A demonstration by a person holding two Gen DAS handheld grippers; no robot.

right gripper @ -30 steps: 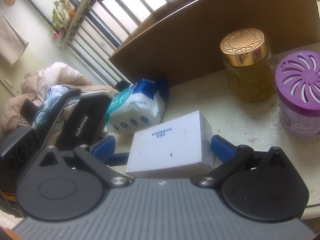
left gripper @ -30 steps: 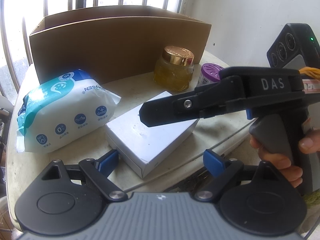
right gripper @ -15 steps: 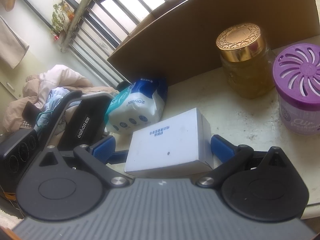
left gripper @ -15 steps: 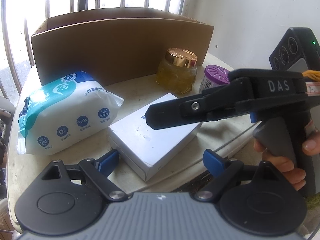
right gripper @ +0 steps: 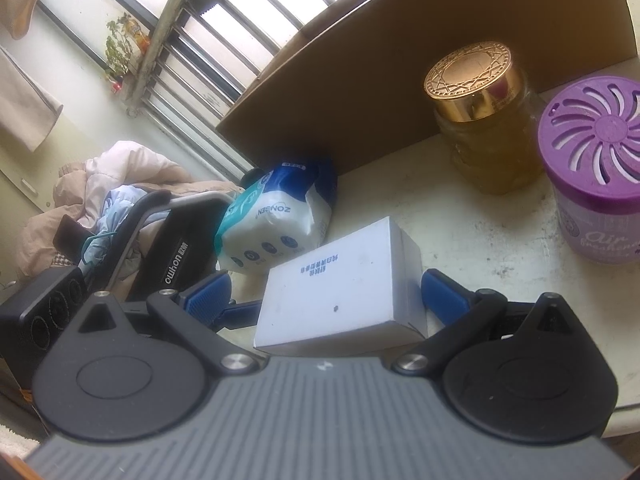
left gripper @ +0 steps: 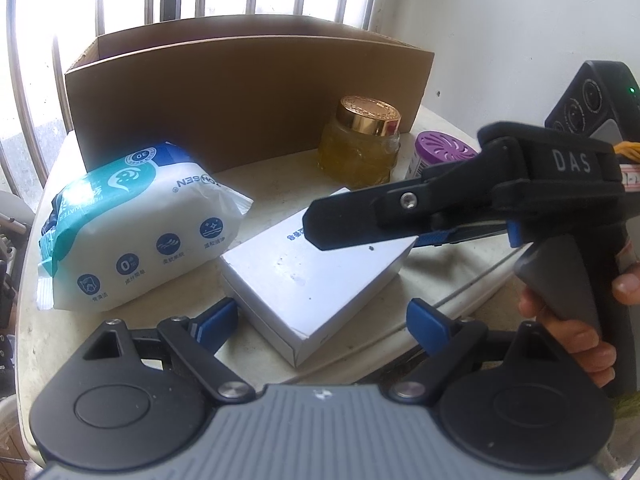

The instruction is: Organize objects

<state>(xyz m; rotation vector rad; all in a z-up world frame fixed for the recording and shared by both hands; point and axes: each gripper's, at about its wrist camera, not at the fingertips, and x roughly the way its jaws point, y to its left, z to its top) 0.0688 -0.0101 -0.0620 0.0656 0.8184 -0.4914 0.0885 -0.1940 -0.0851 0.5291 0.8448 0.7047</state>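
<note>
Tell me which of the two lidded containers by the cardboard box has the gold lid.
The glass jar with amber contents, standing right against the cardboard box. The air freshener beside it has a slotted purple lid.

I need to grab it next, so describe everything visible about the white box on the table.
The white box is a flat rectangular carton, apparently cardboard, with small blue print on top and a few dark specks. It lies flat on the table, closed, beside the wipes pack. The right gripper straddles it, jaws open, pads not clearly pressing its sides.
</note>
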